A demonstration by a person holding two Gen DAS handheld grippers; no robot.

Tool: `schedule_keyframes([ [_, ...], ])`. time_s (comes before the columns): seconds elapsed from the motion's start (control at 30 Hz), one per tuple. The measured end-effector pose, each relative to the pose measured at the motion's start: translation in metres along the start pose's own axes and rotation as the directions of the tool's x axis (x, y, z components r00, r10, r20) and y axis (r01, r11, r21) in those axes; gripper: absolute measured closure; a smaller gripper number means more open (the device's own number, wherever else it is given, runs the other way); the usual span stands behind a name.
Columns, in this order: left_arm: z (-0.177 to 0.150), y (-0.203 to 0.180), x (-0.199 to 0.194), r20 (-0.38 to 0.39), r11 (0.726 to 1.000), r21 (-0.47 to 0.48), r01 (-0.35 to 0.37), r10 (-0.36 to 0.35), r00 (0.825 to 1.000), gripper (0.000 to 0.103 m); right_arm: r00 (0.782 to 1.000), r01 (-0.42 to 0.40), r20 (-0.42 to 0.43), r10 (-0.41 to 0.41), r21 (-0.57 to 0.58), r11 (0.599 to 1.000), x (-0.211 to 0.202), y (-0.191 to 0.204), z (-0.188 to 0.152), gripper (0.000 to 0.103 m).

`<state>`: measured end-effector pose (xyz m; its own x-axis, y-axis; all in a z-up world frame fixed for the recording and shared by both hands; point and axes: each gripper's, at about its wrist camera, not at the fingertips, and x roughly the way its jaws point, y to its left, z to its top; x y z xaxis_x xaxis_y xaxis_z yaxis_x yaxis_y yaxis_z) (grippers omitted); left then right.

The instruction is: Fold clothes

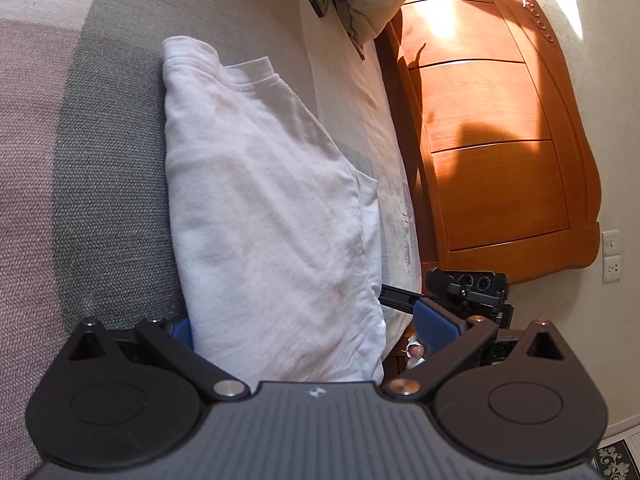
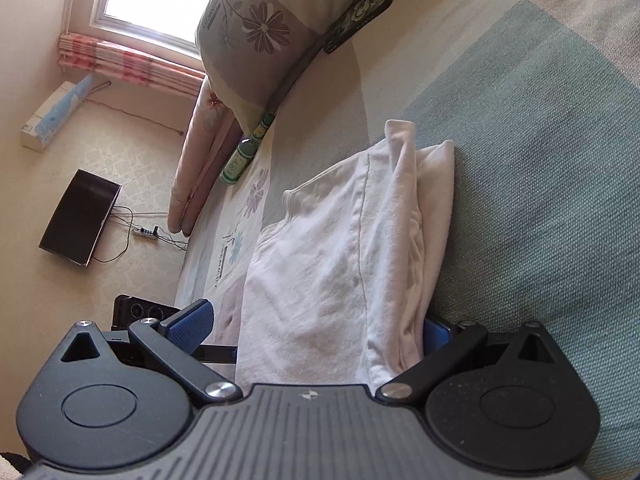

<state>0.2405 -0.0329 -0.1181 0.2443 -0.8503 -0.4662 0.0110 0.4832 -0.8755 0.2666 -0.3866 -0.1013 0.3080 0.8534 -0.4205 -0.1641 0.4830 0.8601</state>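
In the left wrist view, a folded white shirt point(image 1: 272, 208) is seen lying on the bed point(image 1: 108, 184), its near end lodged between the spread blue fingers point(image 1: 436, 326) of the left gripper point(image 1: 308, 330), collar toward 12 o'clock; the wooden headboard point(image 1: 496, 128) stands at 2 o'clock. In the right wrist view, the same shirt point(image 2: 340, 264) is straddled by the right gripper point(image 2: 320, 330), its fingers point(image 2: 192, 322) spread wide, a green bottle point(image 2: 246, 152) at 11 o'clock. A further fold appears to be in hand; both ends would need to be pinched next.
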Motion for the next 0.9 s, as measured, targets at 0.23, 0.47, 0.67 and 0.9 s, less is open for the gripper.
schedule_keyframes([
  [0.23,0.009,-0.009,0.014,-0.029,0.998,-0.043,-0.043,0.041,0.999,0.001,1.0,0.023,-0.007,-0.023,0.041,0.999,0.005,0.002,0.003,0.0],
  [0.47,0.01,-0.009,0.02,-0.047,0.996,-0.064,-0.055,0.052,0.998,0.001,0.999,0.011,-0.048,-0.01,0.03,0.999,0.006,0.004,-0.005,0.0],
  [0.67,0.007,-0.019,0.022,-0.053,0.996,-0.029,-0.08,0.078,0.996,0.001,0.999,-0.015,-0.044,0.018,0.061,0.998,0.001,0.003,-0.004,0.0],
  [0.9,0.008,-0.033,0.028,-0.056,0.993,0.019,-0.116,0.117,0.992,0.001,0.999,0.026,-0.038,-0.026,-0.006,1.0,0.004,0.022,-0.005,0.0],
])
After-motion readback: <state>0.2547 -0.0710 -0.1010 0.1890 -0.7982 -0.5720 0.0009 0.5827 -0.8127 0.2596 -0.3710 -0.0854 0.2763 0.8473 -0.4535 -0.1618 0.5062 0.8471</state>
